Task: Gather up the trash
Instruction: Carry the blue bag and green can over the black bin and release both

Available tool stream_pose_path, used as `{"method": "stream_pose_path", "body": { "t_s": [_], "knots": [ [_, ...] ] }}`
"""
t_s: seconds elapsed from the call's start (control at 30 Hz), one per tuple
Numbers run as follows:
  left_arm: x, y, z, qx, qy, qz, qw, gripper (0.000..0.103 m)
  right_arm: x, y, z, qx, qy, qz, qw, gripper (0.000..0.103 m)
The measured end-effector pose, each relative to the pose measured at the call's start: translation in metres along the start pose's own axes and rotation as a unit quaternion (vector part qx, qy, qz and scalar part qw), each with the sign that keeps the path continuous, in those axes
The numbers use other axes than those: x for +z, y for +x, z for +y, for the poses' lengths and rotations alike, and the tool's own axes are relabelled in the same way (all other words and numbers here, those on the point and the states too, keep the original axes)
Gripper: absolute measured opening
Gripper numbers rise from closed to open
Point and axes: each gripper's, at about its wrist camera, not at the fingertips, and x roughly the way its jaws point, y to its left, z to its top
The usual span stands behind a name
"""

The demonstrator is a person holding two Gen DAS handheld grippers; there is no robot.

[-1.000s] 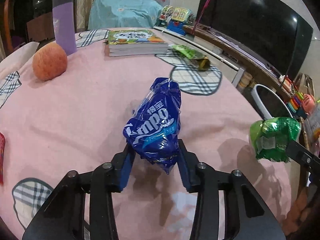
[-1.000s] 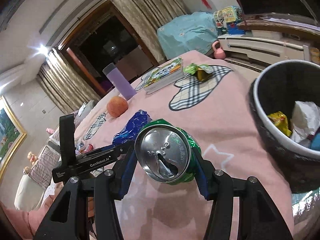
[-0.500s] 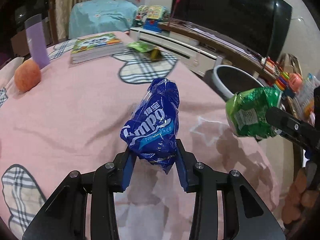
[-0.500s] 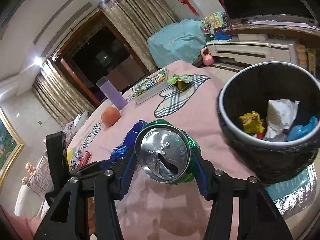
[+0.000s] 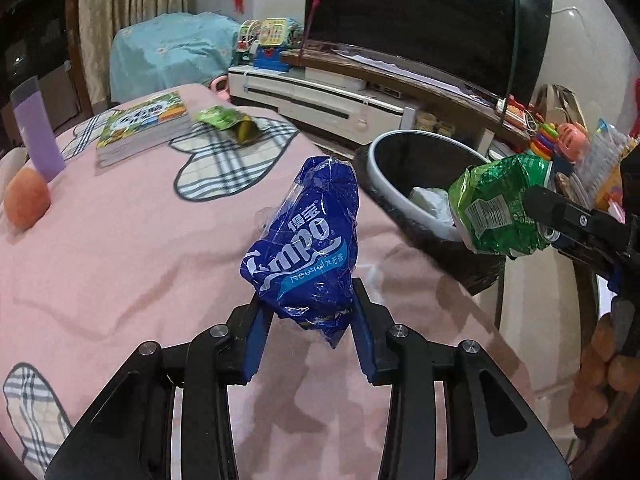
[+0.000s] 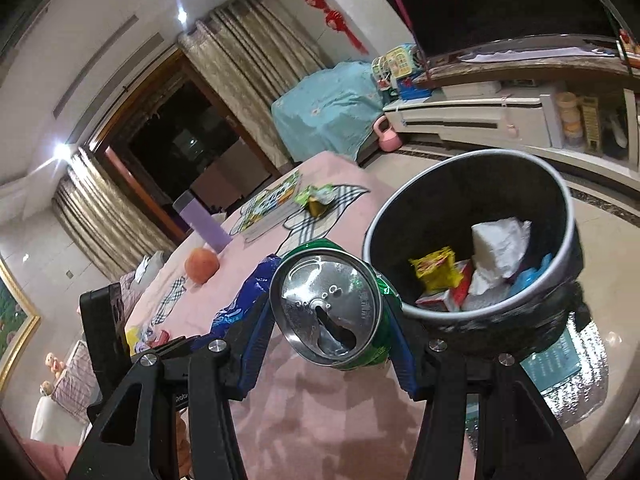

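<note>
My left gripper (image 5: 308, 316) is clamping a crumpled blue wrapper (image 5: 304, 240) above the pink tablecloth (image 5: 120, 248); my right gripper (image 6: 328, 332) is squeezing a dented green can (image 6: 332, 312) just beside the trash bin (image 6: 568, 216), which is already holding paper and packets. Farther back, a green snack packet (image 5: 224, 120) is lying beside books (image 5: 144, 124), a peach (image 5: 26, 200) and a purple cup (image 5: 36, 128).

Both wrist views face table (image 5: 120, 248), bin (image 6: 560, 280).

Pink-clothed table (image 5: 120, 264) with books (image 5: 144, 128), peach (image 5: 26, 204)
</note>
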Motion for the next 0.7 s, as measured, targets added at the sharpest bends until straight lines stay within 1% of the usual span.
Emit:
{"method": "stream_pose_path", "body": {
  "t_s": [0.4, 0.7],
  "knots": [
    [0.017, 0.010, -0.028, -0.012, 0.024, 0.001, 0.9996, 0.036, 0.017, -0.020, -0.022, -0.015, 0.005, -0.021, 1.000, 0.055],
    [0.042, 0.025, -0.054, -0.026, 0.055, 0.006, 0.9981, 0.036, 0.037, -0.016, -0.050, -0.042, 0.021, -0.012, 0.999, 0.055]
  ]
}}
